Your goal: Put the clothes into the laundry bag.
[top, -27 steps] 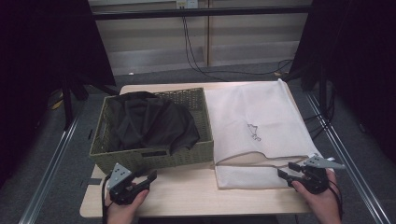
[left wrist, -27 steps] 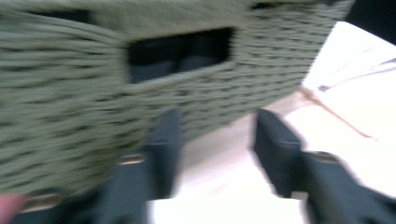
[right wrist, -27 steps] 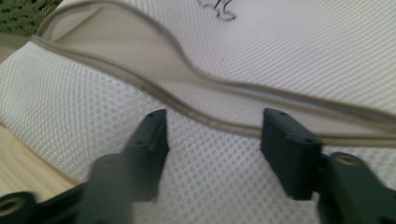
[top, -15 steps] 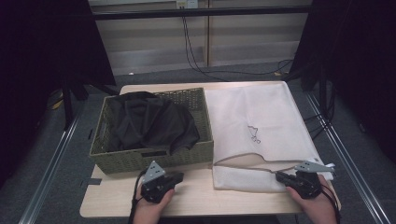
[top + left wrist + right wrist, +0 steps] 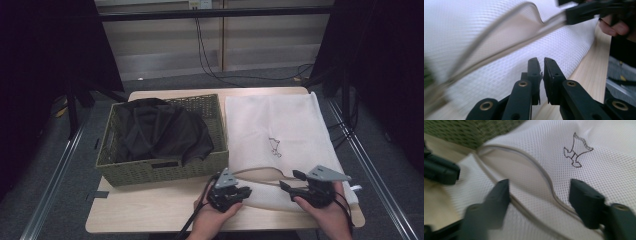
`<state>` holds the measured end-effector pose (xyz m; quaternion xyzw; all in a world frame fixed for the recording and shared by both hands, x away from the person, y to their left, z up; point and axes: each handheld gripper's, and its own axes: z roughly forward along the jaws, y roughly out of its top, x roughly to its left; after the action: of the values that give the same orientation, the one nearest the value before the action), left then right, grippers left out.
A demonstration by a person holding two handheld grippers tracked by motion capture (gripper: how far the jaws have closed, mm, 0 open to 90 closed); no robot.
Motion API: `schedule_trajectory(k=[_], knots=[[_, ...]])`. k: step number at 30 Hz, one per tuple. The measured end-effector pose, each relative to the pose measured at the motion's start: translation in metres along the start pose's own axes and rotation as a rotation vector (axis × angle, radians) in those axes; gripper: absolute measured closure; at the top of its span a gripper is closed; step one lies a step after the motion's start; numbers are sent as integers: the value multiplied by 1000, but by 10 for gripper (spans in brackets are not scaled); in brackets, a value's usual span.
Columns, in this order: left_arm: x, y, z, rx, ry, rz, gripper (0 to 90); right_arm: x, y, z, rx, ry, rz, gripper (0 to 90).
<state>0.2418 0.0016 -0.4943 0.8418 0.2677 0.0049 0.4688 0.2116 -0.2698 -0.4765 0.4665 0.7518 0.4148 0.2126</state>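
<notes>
A white mesh bag [image 5: 280,130] with a small black drawing [image 5: 274,147] lies flat on the right half of the table. Its grey-edged opening [image 5: 544,177] gapes at the front. My left gripper [image 5: 245,192] is at the bag's front left corner. In the left gripper view its jaws [image 5: 541,61] are shut, with nothing between them, just above the mesh [image 5: 486,30]. My right gripper [image 5: 289,181] points left over the bag's front edge. It is open [image 5: 540,187] and straddles the opening's rim.
A green woven basket [image 5: 150,172] holds a black garment [image 5: 160,132] on the table's left half, close beside the bag. Bare wood [image 5: 145,210] runs along the front left. Cables hang behind the table.
My left gripper has moved right from the front left of the table to the bag's front left corner. The right gripper has shifted slightly left along the bag's front edge.
</notes>
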Motion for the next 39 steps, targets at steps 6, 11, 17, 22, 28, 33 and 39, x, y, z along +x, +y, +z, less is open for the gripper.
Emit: schedule_trajectory(k=[6,11,17,22,28,33,39], knots=[[6,-4,14,71,60,-20,859,-4,10,53,158,-170,-14,189],[15,-6,9,71,56,-80,900,-23,20,57,129,-334,55,297],[33,-14,-10,67,92,-95,900,-36,61,-15,-235,-327,93,336],[41,-19,-16,49,84,-146,900,-39,39,8,-72,-239,83,355],[41,-18,-17,56,87,-142,900,-47,27,35,80,-306,47,449],[40,-18,-16,54,92,-130,900,-37,20,49,129,-221,90,345],[39,-19,-19,54,115,-117,900,-34,23,49,80,-303,95,728]])
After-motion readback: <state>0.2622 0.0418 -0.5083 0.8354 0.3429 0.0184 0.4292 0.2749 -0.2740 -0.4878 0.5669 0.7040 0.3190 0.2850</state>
